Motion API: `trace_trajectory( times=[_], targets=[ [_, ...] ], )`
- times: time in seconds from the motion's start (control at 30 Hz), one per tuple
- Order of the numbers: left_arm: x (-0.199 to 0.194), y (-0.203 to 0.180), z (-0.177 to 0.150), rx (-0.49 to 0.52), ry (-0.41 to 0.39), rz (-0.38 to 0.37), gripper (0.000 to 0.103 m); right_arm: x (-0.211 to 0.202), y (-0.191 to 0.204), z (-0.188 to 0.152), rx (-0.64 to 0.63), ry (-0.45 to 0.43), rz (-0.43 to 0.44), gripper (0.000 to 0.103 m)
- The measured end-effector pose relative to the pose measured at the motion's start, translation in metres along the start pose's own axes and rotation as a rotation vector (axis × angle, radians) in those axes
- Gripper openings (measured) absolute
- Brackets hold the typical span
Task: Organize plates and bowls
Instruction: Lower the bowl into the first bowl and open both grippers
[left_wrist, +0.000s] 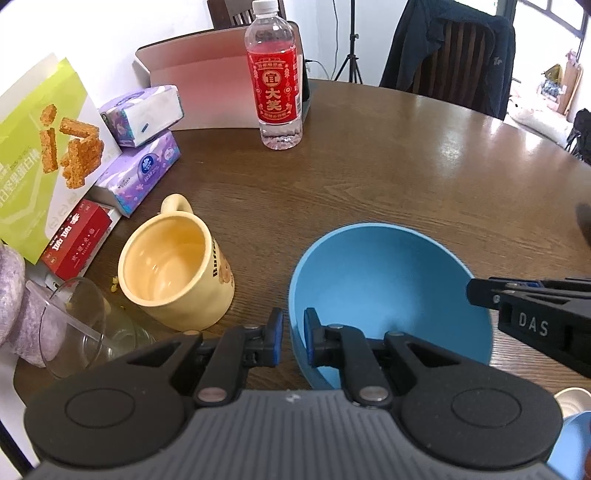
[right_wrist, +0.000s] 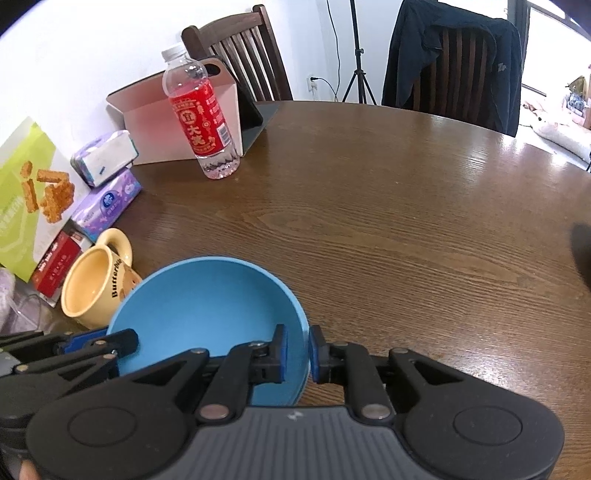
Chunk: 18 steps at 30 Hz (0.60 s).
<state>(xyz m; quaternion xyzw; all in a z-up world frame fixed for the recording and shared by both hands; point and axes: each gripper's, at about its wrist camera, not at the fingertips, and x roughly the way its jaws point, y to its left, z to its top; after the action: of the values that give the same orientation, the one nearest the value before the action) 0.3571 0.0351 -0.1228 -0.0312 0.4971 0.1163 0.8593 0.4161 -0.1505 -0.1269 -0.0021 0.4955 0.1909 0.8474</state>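
Blue bowl (left_wrist: 384, 284) tilted, mouth toward cameras, rim between both tools' pads.

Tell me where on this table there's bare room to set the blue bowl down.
The table is bare right of the water bottle and beyond the blue bowl, out to the far edge by the chairs. The left side is crowded: yellow mug, tissue packs, snack boxes and a glass.

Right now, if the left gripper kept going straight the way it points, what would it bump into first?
Probably the blue bowl itself: the left gripper is already clamped on its rim, one finger inside, one outside. Past that comes bare table. The yellow mug sits off to the side.
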Motion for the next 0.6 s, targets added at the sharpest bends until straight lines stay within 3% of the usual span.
trace_trajectory(
  times=[0.27, 0.5, 0.6],
  targets=[
    [-0.004, -0.005, -0.005, 0.044, -0.045, 0.011, 0.008, -0.002, 0.004, -0.002, 0.000, -0.002, 0.045, 0.004],
    [0.001, -0.004, -0.009, 0.040, -0.060, 0.012, 0.007, -0.004, 0.005, -0.002, 0.013, -0.019, 0.046, 0.005],
    [0.004, -0.004, -0.011, 0.033, -0.054, 0.012, 0.007, -0.002, 0.001, -0.001, 0.026, -0.017, 0.019, 0.011]
  ],
)
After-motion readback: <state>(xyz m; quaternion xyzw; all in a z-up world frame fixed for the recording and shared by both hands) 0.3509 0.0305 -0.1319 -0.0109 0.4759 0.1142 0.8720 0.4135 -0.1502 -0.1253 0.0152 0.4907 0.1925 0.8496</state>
